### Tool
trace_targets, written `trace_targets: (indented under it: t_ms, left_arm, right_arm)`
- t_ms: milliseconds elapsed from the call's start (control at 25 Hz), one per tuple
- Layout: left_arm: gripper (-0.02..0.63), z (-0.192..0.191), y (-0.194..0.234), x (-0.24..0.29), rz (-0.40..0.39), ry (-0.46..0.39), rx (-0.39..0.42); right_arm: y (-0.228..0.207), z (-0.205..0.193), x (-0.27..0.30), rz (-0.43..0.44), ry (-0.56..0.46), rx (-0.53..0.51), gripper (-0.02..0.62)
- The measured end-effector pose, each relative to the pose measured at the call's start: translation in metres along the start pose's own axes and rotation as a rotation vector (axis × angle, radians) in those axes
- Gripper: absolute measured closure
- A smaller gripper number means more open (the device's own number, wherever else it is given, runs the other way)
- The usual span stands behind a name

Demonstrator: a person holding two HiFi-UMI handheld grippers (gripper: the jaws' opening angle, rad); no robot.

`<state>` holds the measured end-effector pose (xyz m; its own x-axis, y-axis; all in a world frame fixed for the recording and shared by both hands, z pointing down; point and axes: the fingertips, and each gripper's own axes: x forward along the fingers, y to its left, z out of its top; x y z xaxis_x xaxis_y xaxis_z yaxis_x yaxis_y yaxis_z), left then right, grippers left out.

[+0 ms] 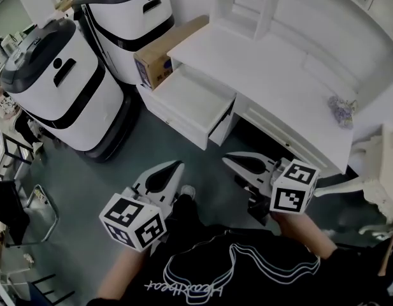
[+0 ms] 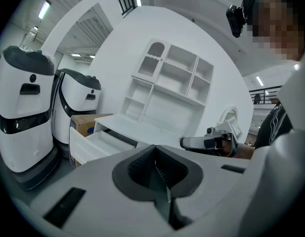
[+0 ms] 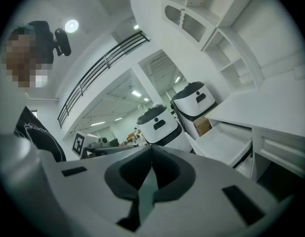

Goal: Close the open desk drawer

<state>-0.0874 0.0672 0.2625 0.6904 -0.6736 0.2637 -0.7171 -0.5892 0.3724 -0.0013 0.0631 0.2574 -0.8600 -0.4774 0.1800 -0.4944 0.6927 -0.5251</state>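
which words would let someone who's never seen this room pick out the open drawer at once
Find the white desk with the shelf unit on top. At its left end, beside the cardboard box, the drawer juts out. It is the only drawer pulled out, its white inside showing.

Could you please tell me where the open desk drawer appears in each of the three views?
Head view: the drawer is upper centre, pulled out from the desk's left end.
Left gripper view: the drawer is at lower left, above the jaws.
Right gripper view: the drawer is right of centre, at mid-height.
Shared landmark: the cardboard box beside the drawer.
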Motion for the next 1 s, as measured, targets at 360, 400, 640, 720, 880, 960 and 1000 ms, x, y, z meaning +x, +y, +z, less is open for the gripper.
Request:
trace_targets:
  t_ms: [360,400,640,720,880,960,1000]
  left_arm:
    - [0.601,0.002,0.084,0.053,-0.063,0.125,-0.039]
    - [0.601,0.003,0.092,0.058,-0.067,0.132,-0.042]
    - [0.601,-0.003,0.140,0.085,-0.081,0.180,-0.051]
    - [0.601,-0.008,0.153,0.093,-0.095,0.191,-0.045]
    - [0.601,-0.019,0.171,0.109,-0.120,0.225,0.009]
    - [0.601,-0.024,0.180,0.119,-0.126,0.239,0.015]
    - [0.601,-0.026,0.185,0.123,-0.127,0.245,0.016]
  right_arm:
    - [-0.061,0.021,0.062,-0.085,-0.017,0.098,0.589]
    - [-0.066,0.021,0.069,-0.090,-0.017,0.113,0.589]
    - [-0.092,0.013,0.099,-0.131,-0.007,0.188,0.589]
    - [-0.098,0.009,0.107,-0.146,0.001,0.200,0.589]
    - [-0.109,-0.002,0.120,-0.166,0.036,0.216,0.589]
    - [-0.116,-0.005,0.123,-0.181,0.043,0.228,0.589]
    - [-0.119,-0.007,0.125,-0.189,0.043,0.235,0.589]
